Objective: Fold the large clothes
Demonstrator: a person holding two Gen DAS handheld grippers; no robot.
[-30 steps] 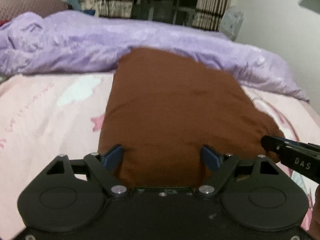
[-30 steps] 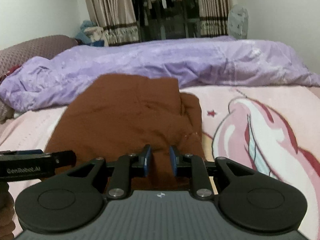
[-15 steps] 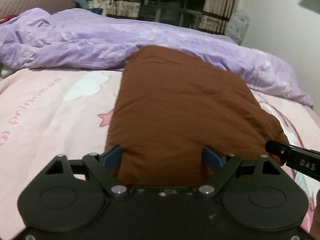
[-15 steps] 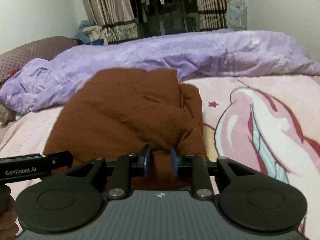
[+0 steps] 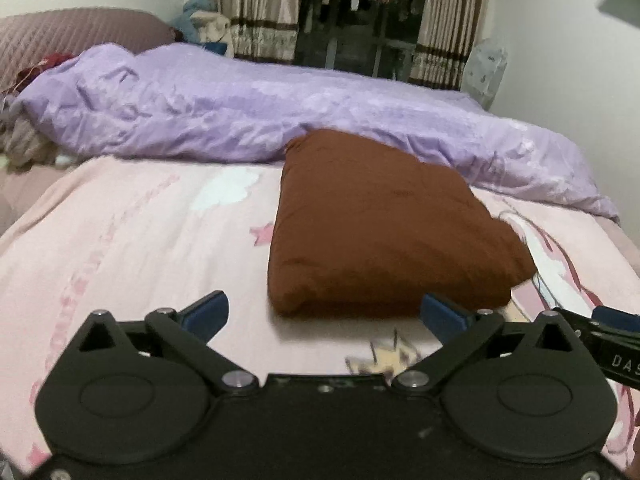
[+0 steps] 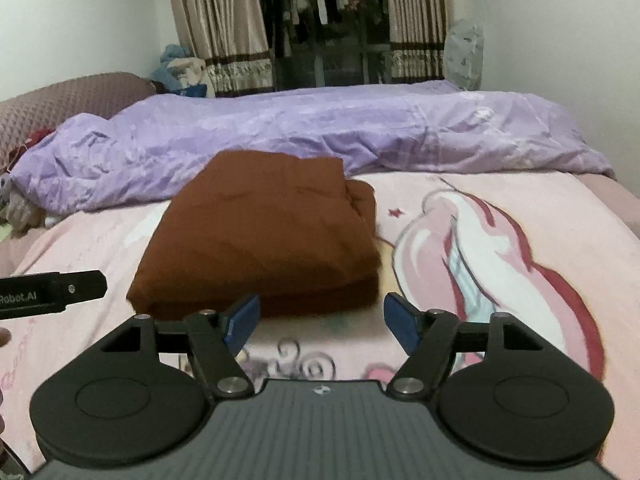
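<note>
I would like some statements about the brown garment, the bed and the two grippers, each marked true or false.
1. The brown garment lies folded on the pink sheet. True.
2. The right gripper is shut on the garment. False: its jaws stand open, nothing is between them, and the garment lies just beyond its tips.
3. The left gripper is open and holds nothing. True.
4. A green blanket lies behind the garment. False: it is a purple blanket.
5. The garment hangs in the air. False: it rests flat on the bed.
</note>
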